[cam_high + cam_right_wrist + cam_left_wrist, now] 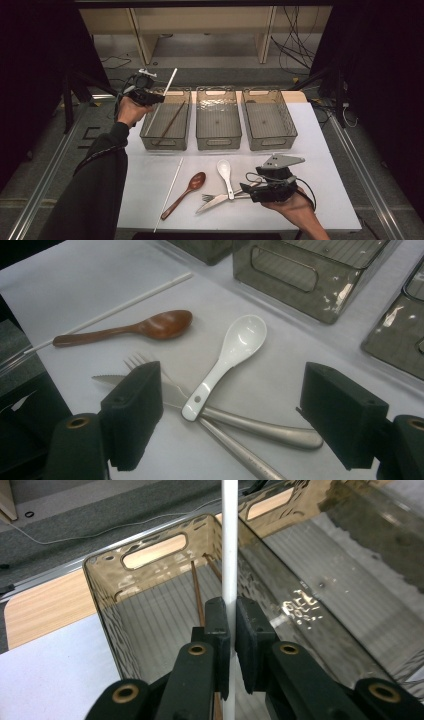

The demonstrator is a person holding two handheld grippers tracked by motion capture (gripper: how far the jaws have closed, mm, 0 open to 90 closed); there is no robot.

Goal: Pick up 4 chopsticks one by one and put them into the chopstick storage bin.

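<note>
Left tongs (229,645) are clamped on a white stick (229,540), held above the left bin (107,580), where brown chopsticks (170,122) lie. Right tongs (225,410) are spread wide over a white spoon (227,360), knife (250,422) and fork (145,362) on the tabletop (325,165), near a wooden spoon (185,192) and another white stick (171,185)
</note>
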